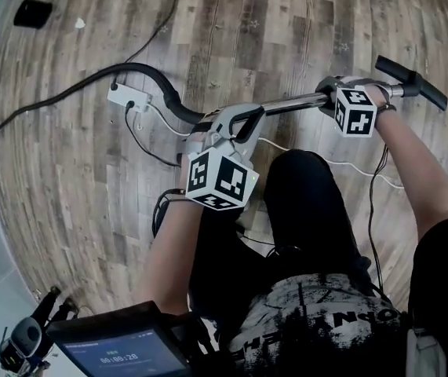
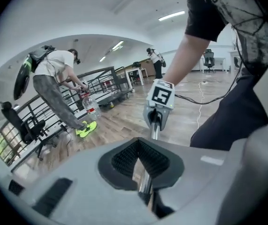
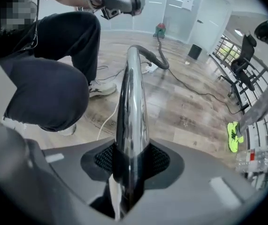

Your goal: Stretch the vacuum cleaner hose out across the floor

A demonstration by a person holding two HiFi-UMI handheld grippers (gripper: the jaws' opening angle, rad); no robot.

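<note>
The vacuum's chrome tube (image 1: pixel 290 103) is held level above the wood floor, across my lap. My right gripper (image 1: pixel 327 93) is shut on it, and the tube (image 3: pixel 131 102) runs straight out from between its pads (image 3: pixel 129 158). My left gripper (image 1: pixel 222 128) sits at the curved handle (image 1: pixel 243 120). Its jaws (image 2: pixel 139 144) are shut at the tips, and the tube (image 2: pixel 155 130) passes just behind and under them. The black hose (image 1: pixel 153 73) curves from the handle away to the left across the floor. In the right gripper view the hose (image 3: pixel 159 57) leads to the vacuum body (image 3: pixel 160 29).
A white power strip (image 1: pixel 129 99) and thin cables lie beside the hose. A black bar (image 1: pixel 412 81) ends the tube at the right. Two persons, a railing, an office chair (image 2: pixel 23 125) and a bottle (image 2: pixel 91 108) stand further off. A screen device (image 1: pixel 122 352) hangs at my front.
</note>
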